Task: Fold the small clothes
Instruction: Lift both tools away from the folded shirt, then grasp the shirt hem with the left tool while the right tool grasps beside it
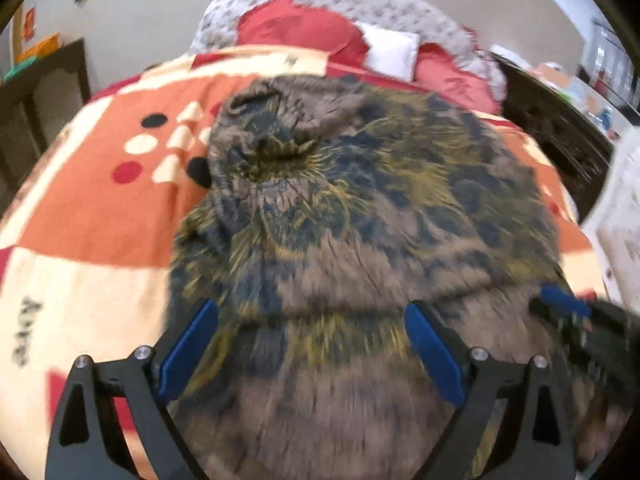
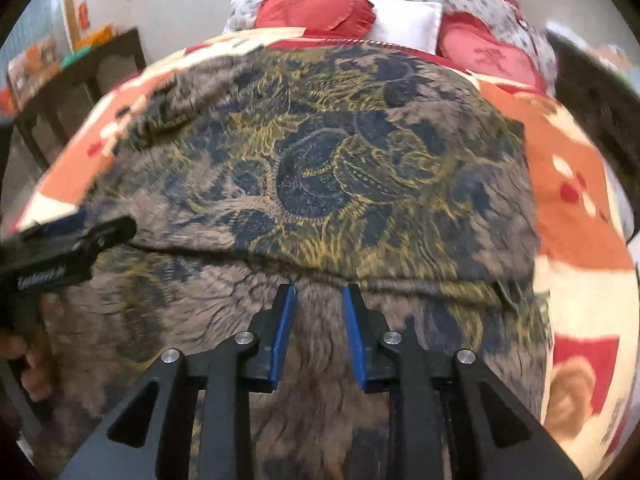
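Bedroom, orange patterned blanket (image 1: pixel 92 216) on a bed; left wrist view: brown printed garment (image 1: pixel 360 208) spread from centre to 6 o'clock, left gripper (image 1: pixel 312 344) spread wide above its fold line. Right wrist view: right gripper (image 2: pixel 319 320) narrowed, pinching a tuft of garment (image 2: pixel 320 168) at 6 o'clock. Probably mid-fold: one crease started, further folds left.

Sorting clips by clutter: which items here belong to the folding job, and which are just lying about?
Job: patterned brown garment, left gripper, right gripper.
Lying about: orange blanket, red pillows, white pillow, dark side cabinet.
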The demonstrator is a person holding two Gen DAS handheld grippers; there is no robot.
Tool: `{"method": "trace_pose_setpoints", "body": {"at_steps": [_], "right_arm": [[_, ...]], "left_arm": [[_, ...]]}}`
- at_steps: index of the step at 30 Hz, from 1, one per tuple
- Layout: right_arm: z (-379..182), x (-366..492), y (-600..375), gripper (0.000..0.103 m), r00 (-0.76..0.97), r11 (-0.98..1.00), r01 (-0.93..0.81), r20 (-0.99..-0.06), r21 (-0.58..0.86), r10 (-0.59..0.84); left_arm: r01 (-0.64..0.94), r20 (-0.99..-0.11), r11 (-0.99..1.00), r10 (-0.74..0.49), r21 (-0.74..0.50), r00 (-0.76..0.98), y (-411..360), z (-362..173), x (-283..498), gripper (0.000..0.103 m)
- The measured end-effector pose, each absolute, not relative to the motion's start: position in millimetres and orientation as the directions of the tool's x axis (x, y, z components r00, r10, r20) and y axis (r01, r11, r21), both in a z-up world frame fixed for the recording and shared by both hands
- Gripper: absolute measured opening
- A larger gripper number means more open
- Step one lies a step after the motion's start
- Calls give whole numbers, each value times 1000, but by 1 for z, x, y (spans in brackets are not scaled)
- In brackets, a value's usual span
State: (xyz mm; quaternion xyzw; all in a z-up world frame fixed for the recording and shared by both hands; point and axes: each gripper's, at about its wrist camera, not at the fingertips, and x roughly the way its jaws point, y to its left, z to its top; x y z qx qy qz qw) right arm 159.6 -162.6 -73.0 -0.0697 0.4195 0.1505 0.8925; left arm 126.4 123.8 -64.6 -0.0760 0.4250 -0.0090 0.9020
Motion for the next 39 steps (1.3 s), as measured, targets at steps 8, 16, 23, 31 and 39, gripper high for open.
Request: {"method": "trace_pose_setpoints", "body": {"at_steps": [8, 16, 23, 31, 39], "right_arm": [[-108, 120, -202, 32, 633, 927, -374, -739, -30, 232], [-109, 112, -205, 32, 660, 926, -377, -709, -26, 249], [-110, 115, -206, 32, 659, 926, -378, -706, -12, 260], [-110, 113, -205, 32, 667, 927, -373, -705, -37, 241], [-110, 111, -205, 32, 672, 927, -371, -702, -44, 236]], "left_arm": [[-5, -785, 984, -138, -176, 604, 163, -48, 13, 97], [33, -828, 950, -288, -312, 481, 170, -78, -67, 97], [72, -770, 911, -383, -405, 511, 164, -71, -99, 97], [41, -705, 831, -496, -555, 506, 176, -83, -65, 94], [46, -624, 717, -634, -695, 456, 185, -86, -66, 96]]}}
